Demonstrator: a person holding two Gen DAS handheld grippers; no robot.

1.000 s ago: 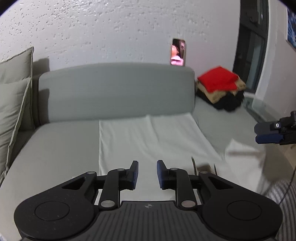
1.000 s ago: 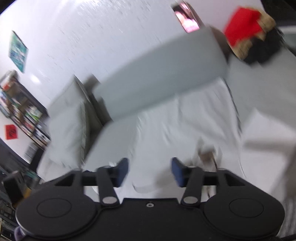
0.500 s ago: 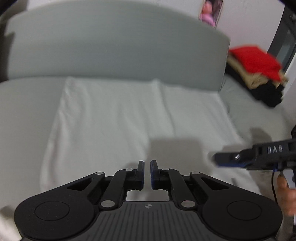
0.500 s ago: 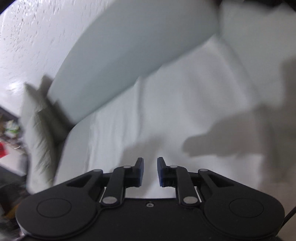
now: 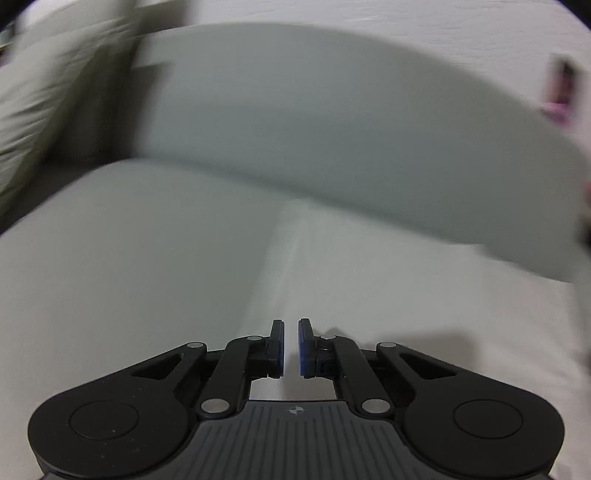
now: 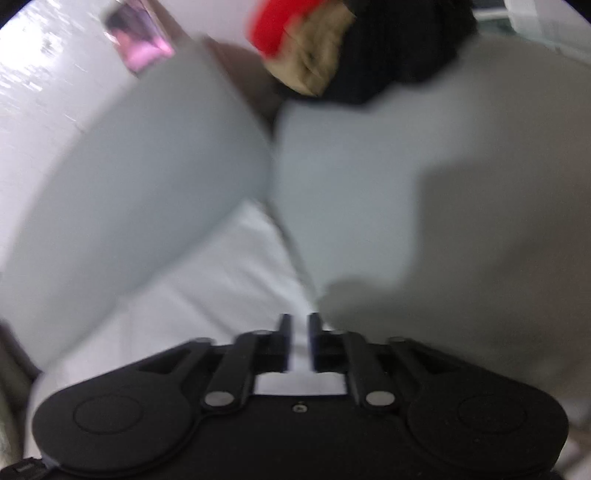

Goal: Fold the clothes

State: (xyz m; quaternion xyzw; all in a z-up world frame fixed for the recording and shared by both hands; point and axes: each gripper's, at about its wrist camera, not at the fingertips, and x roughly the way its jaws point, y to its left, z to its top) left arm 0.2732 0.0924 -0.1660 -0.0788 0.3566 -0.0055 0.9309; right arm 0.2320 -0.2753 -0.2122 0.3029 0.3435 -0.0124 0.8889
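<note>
A white garment (image 5: 406,295) lies flat on the grey sofa seat (image 5: 129,258). My left gripper (image 5: 291,347) hangs just above the garment's left edge, its jaws nearly closed with a narrow gap and nothing between them. In the right wrist view the same white garment (image 6: 221,295) shows below the backrest; my right gripper (image 6: 299,341) is over its right edge, jaws nearly closed, nothing visibly held. Both views are motion-blurred.
The sofa backrest (image 5: 332,129) runs across the back. Beige cushions (image 5: 48,92) stand at the left end. A pile of folded clothes, red on top (image 6: 280,26), then tan and black, sits at the right end of the seat (image 6: 369,166). A phone (image 6: 136,48) leans on the wall.
Both grippers closed from open to a narrow gap, then dropped low over the garment. The left swung to its left edge, the right to its right edge.
</note>
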